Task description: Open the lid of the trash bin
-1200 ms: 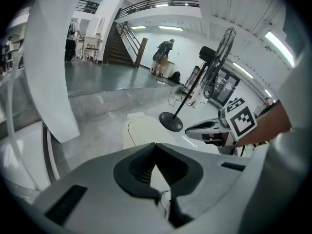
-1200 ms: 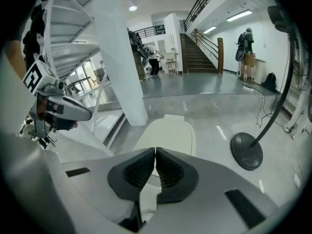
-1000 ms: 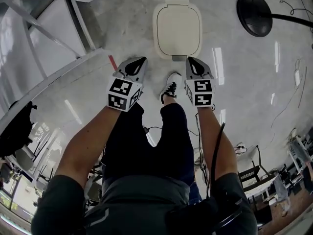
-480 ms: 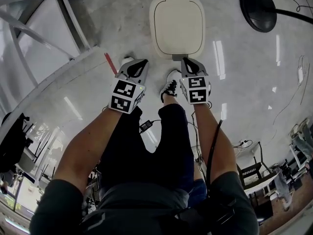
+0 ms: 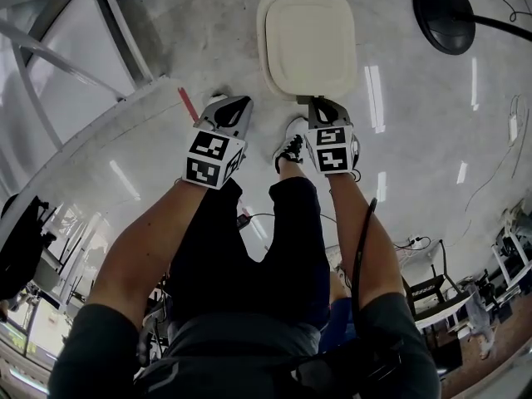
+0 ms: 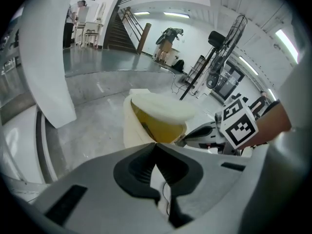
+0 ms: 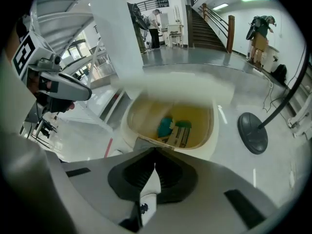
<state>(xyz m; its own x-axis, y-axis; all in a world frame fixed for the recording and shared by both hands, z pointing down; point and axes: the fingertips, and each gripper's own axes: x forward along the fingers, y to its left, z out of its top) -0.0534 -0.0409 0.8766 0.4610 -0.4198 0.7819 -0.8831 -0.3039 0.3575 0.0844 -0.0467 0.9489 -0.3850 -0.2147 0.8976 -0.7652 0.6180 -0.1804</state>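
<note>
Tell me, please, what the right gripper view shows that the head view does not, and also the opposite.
Only the right gripper view looks into the trash bin: a teal item and what looks like a carton lie inside. Only the head view shows the top of the lid, the person's shoe and the marker cube on the right gripper. Both views show the bin, the left gripper and the black round base on the floor.
</note>
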